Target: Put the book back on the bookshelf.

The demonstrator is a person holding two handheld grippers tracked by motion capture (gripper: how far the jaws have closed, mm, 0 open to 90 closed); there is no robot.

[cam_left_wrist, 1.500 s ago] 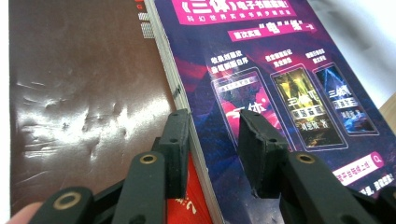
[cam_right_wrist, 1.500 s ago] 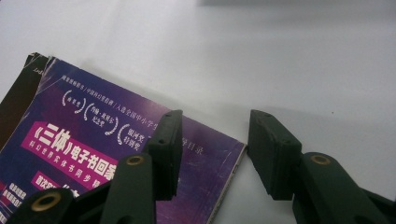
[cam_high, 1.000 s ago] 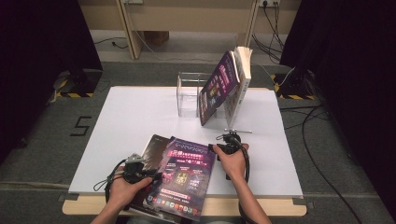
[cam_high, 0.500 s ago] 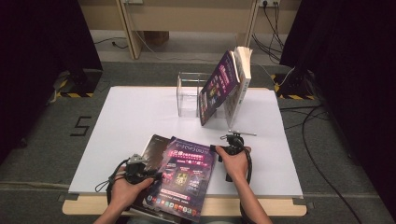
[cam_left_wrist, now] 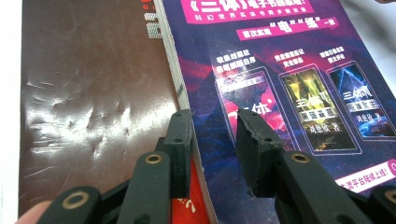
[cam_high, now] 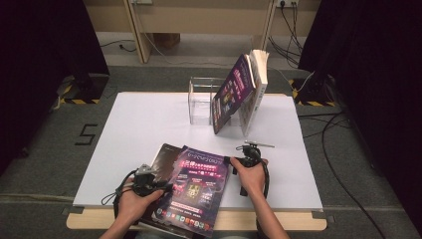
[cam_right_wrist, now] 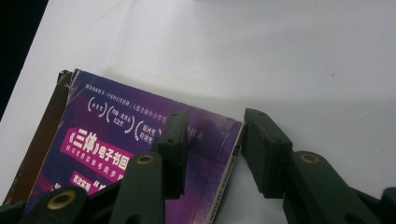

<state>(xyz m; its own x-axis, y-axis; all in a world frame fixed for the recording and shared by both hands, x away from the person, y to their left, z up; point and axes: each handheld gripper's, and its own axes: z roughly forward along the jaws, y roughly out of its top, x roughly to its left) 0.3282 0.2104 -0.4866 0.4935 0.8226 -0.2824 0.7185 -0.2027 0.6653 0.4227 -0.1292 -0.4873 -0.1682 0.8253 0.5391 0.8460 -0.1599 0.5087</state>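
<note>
A purple paperback (cam_high: 195,188) lies at the table's near edge, overlapping a dark brown book (cam_high: 164,157). My left gripper (cam_high: 159,186) is shut on the purple book's left edge: in the left gripper view (cam_left_wrist: 210,116) one jaw sits beneath the pages and the other presses on the cover (cam_left_wrist: 289,70). My right gripper (cam_high: 234,162) straddles the book's far right corner. In the right gripper view (cam_right_wrist: 215,116) one jaw hovers over the cover (cam_right_wrist: 116,135) and the other stands beside the page edge. Its jaws have just been closing with that corner between them, and I see no firm pinch.
A clear acrylic stand (cam_high: 201,99) stands at the back middle of the white table (cam_high: 139,124). A purple book (cam_high: 233,92) and a thick pale book (cam_high: 255,89) lean beside it. Cables trail over the floor at the right.
</note>
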